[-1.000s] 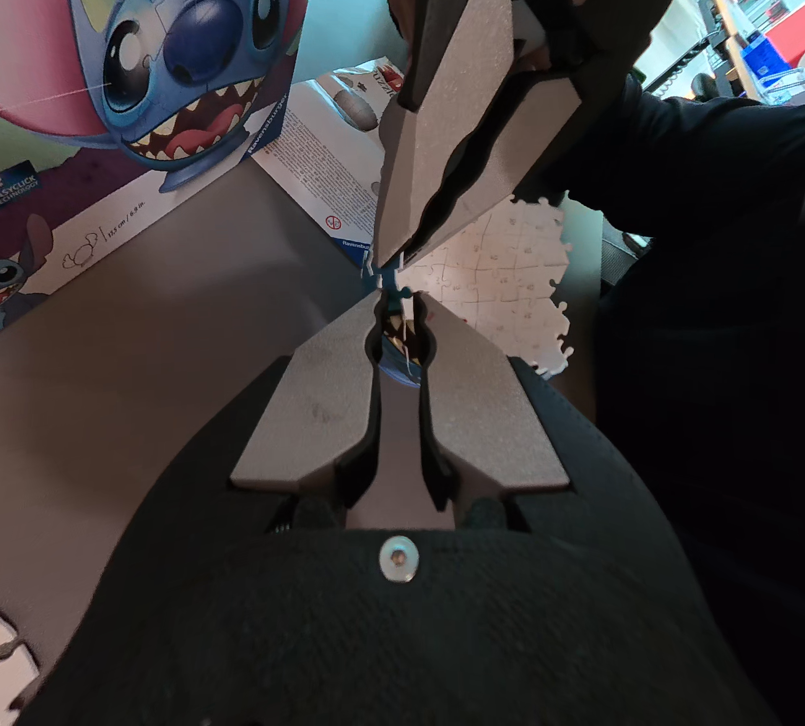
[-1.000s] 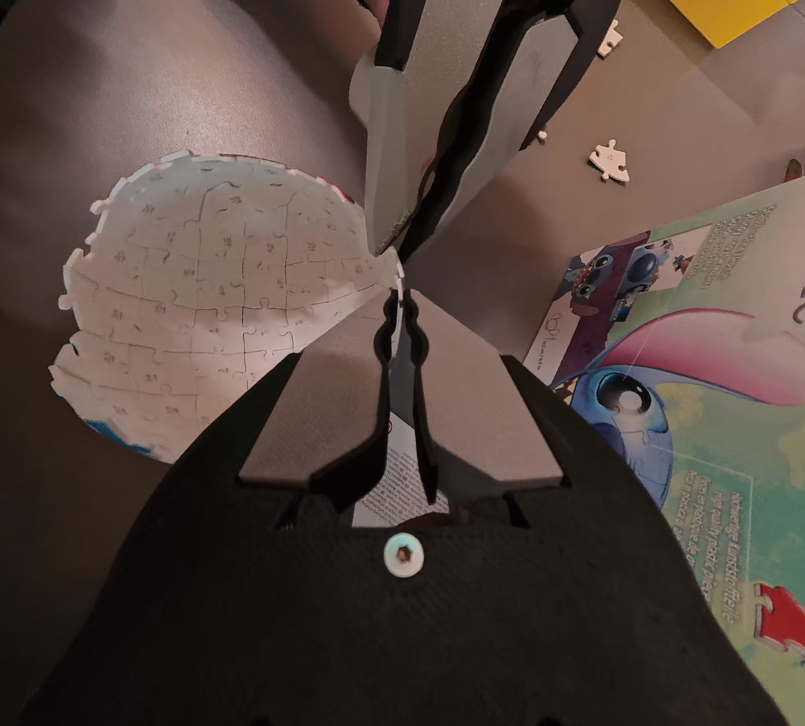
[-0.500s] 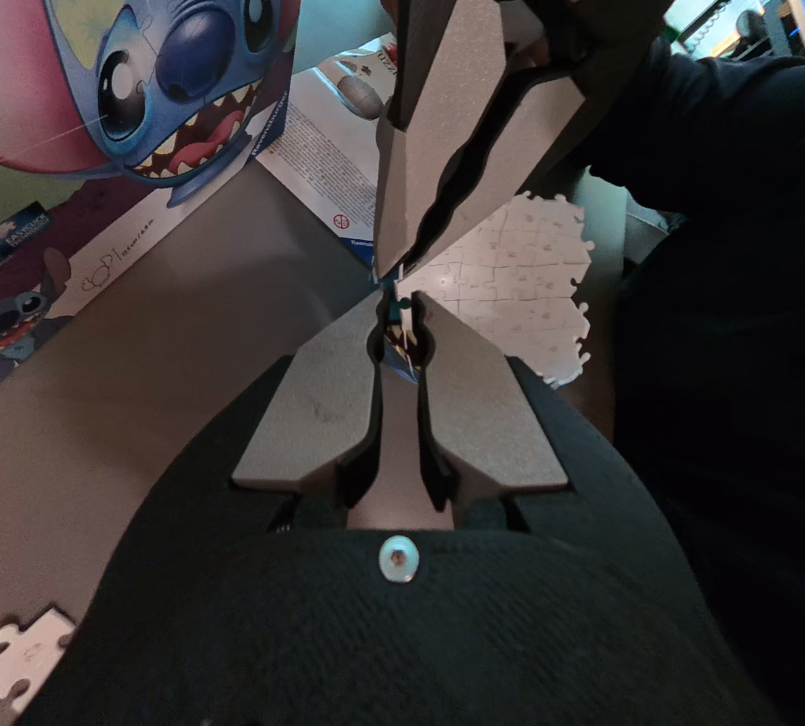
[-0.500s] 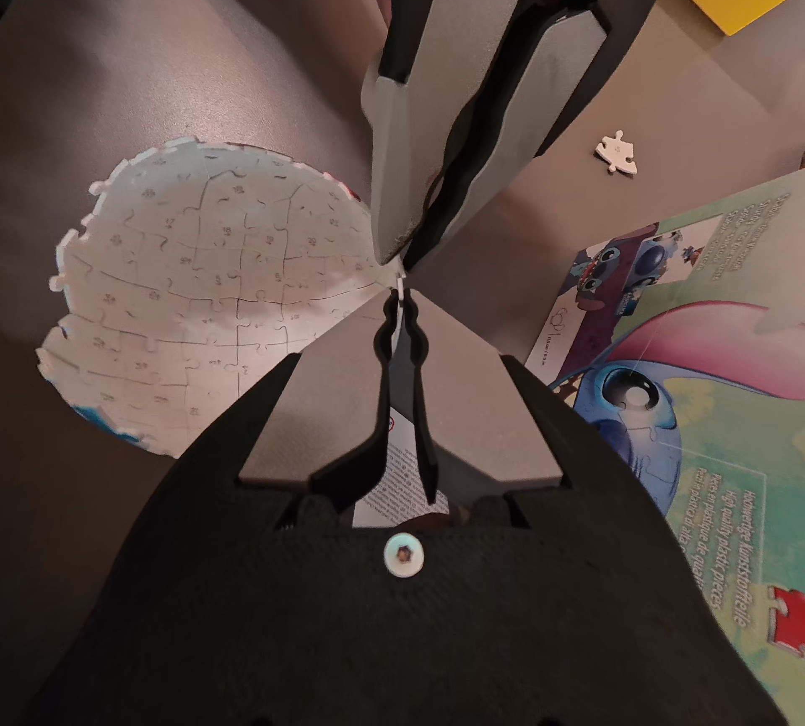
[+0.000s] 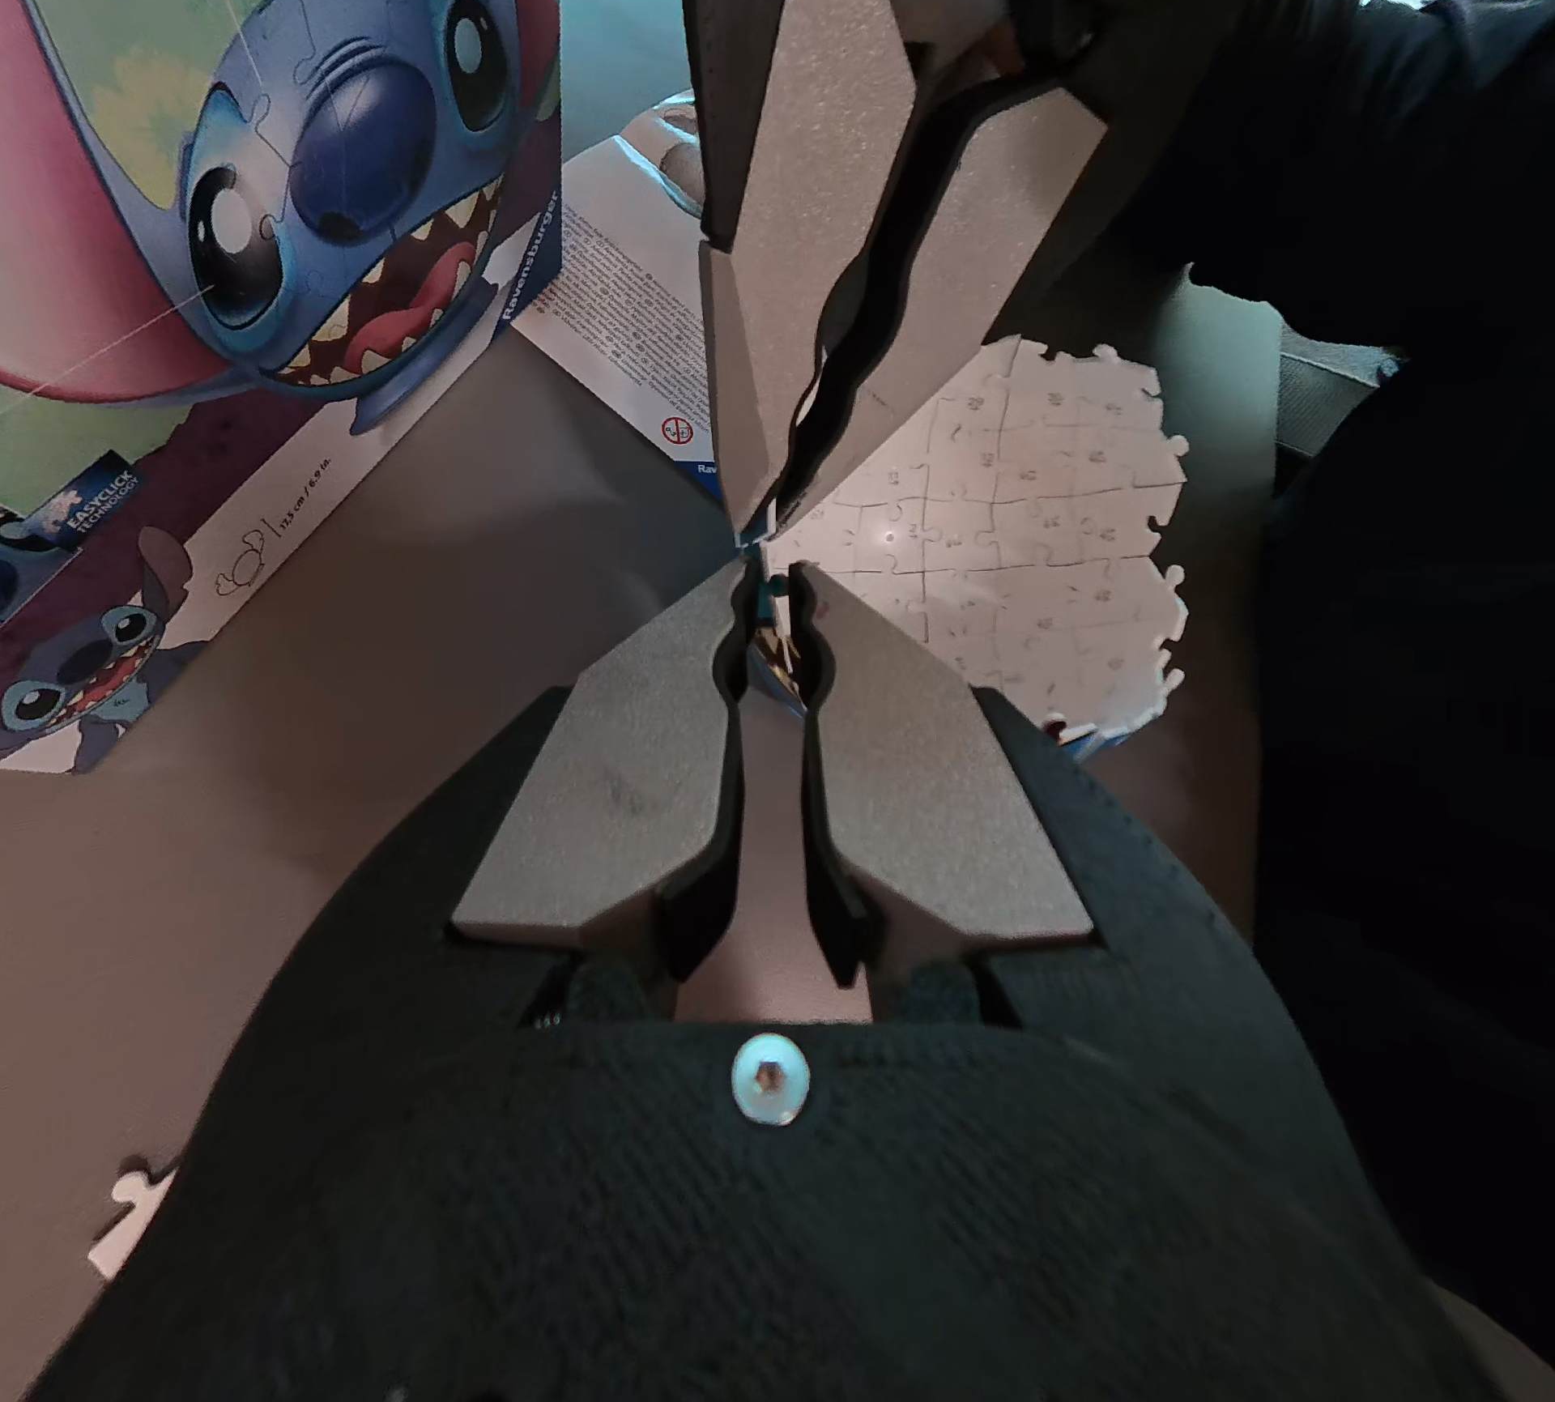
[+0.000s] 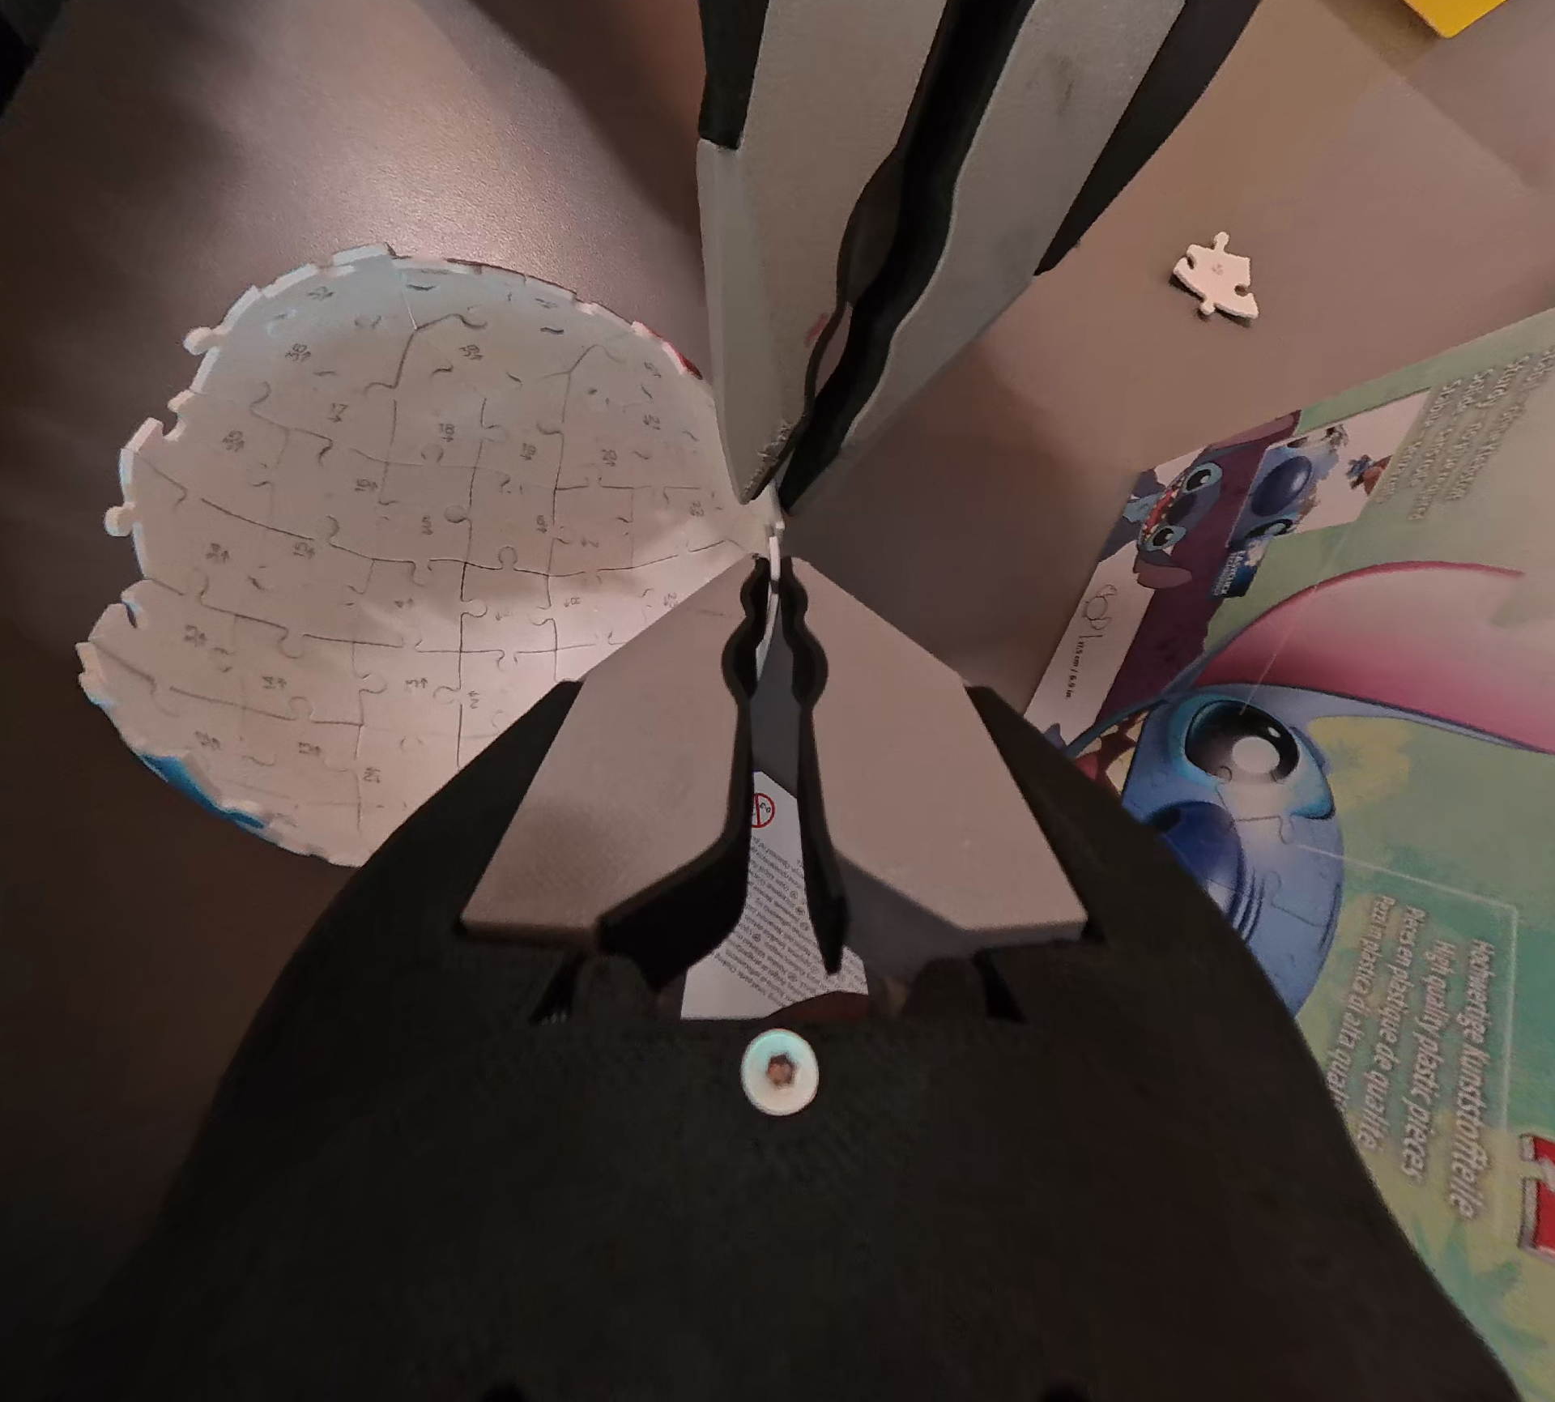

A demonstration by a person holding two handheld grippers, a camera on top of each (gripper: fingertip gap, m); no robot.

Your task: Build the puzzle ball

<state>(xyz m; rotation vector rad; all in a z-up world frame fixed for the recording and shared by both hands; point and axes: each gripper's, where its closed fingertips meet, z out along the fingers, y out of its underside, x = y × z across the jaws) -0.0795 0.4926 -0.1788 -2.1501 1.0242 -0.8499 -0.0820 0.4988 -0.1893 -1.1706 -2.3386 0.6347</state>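
My left gripper [image 5: 767, 579] and right gripper [image 6: 772, 569], both clamped tip-to-tip on rim of white half-built plastic puzzle shell [image 6: 421, 537], likely pressing piece home; picture box [image 6: 1346, 688] beside shell

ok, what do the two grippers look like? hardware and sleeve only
Both match: the left gripper and right gripper have black textured bodies, one silver screw at centre, and flat grey wedge fingers with wavy black inner edges. No cables visible. The person's sleeve is dark.
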